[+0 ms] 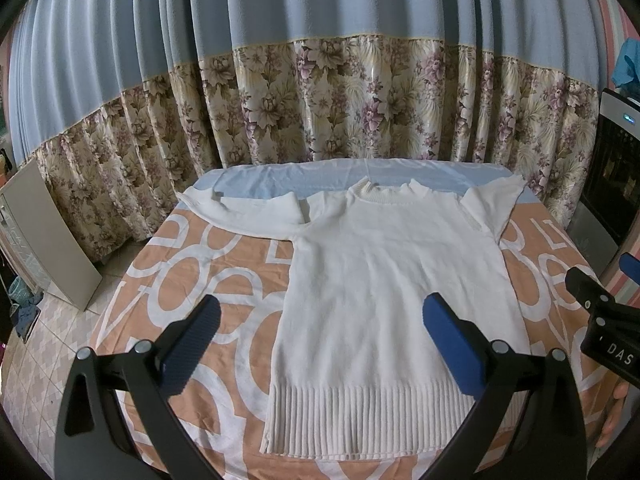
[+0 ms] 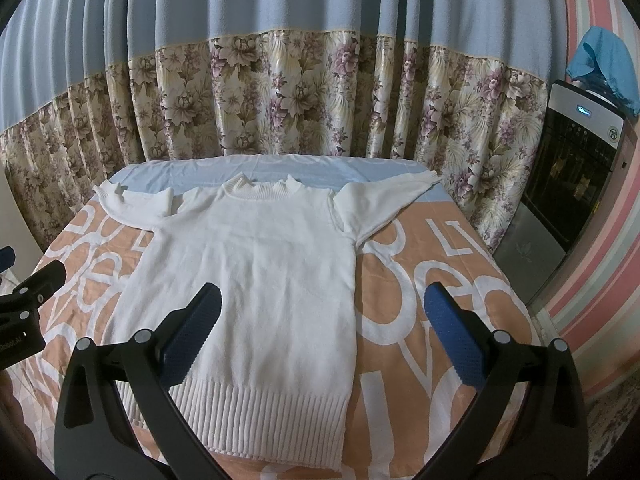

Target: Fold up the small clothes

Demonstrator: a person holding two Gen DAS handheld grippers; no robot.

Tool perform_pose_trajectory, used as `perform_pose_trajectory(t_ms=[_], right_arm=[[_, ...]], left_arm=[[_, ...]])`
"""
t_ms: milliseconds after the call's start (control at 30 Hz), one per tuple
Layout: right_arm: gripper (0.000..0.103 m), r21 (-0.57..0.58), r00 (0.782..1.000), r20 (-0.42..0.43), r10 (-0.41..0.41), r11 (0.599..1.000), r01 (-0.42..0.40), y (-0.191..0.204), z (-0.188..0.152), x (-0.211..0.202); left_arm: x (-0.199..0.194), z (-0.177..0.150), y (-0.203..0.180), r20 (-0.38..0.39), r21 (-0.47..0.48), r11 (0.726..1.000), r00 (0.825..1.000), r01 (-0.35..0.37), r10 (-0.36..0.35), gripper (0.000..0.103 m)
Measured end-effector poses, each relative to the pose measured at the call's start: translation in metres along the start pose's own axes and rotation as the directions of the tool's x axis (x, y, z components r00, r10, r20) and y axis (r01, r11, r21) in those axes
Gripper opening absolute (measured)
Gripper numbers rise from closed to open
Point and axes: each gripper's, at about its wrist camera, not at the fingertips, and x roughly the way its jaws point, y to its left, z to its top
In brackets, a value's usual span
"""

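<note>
White knit sweater (image 1: 384,280) lies flat on the tabletop (image 2: 440,280), hem nearest and collar far, directly ahead of the left gripper (image 1: 320,344) and right gripper (image 2: 320,340), both jaws wide and empty.

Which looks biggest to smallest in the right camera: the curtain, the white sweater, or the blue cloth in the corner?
1. curtain, filling the whole back.
2. white sweater, spread flat on the bed.
3. blue cloth, smallest, though it sits farther off at the fisheye's edge, so its true size is unsure.
</note>
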Motion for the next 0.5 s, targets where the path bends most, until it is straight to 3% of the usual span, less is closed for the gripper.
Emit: perform_pose_trajectory(t_ms=[267, 300, 500], right_arm=[[0.100, -0.005, 1.000, -0.028, 0.009, 1.000, -0.009, 0.001, 0.006, 0.016], [0.100, -0.006, 0.999, -0.036, 0.011, 1.000, -0.011, -0.001, 0.006, 0.024], [0.100, -0.020, 0.999, -0.041, 0.009, 1.000, -0.010, -0.003, 0.018, 0.044]], left_arm=[[0.008, 0.005, -0.005, -0.026, -0.003, 1.000, 1.000, -0.001, 0.001, 0.101], [0.025, -0.007, -0.001, -0.029, -0.003, 1.000, 1.000, -0.002, 0.002, 0.101], [0.053, 0.011, -0.003, -0.056, -0.003, 1.000, 0.998, 0.013, -0.013, 0.101]])
